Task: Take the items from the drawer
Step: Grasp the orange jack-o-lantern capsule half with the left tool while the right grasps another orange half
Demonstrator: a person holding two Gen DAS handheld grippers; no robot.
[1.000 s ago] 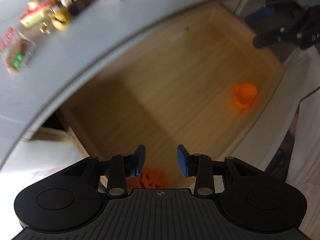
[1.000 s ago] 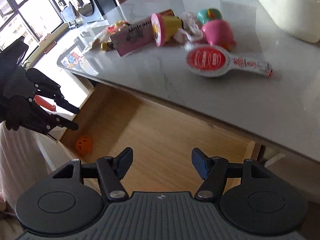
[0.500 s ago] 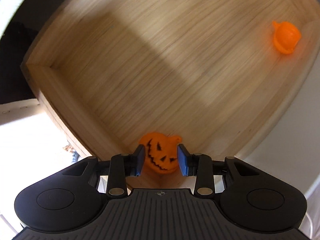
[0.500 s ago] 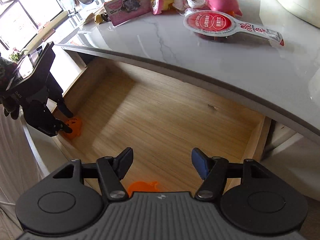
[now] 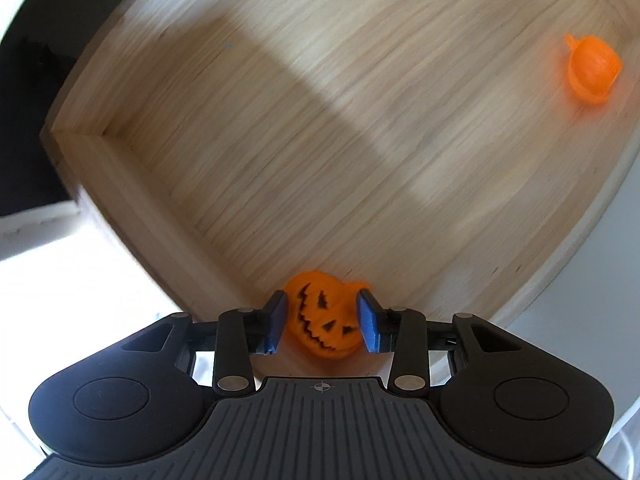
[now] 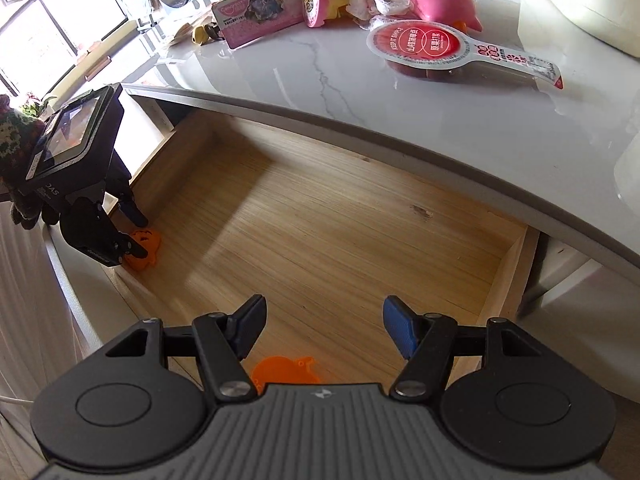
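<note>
Two jack-o'-lantern toys (image 5: 324,320) remain in the drawer (image 5: 280,140); left gripper (image 5: 322,320) jaws opening around one, right gripper (image 6: 322,330) jaws wide, empty.

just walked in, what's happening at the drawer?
A person is emptying an open wooden drawer with two hand-held grippers. The left hand-held gripper points down into a drawer corner, straddling a jack-o'-lantern pumpkin toy; its jaws are opening slightly and the toy still sits on the drawer floor. The right hand-held gripper hangs open over the other end, above a second orange pumpkin. Other items already lie on the marble countertop.
</note>
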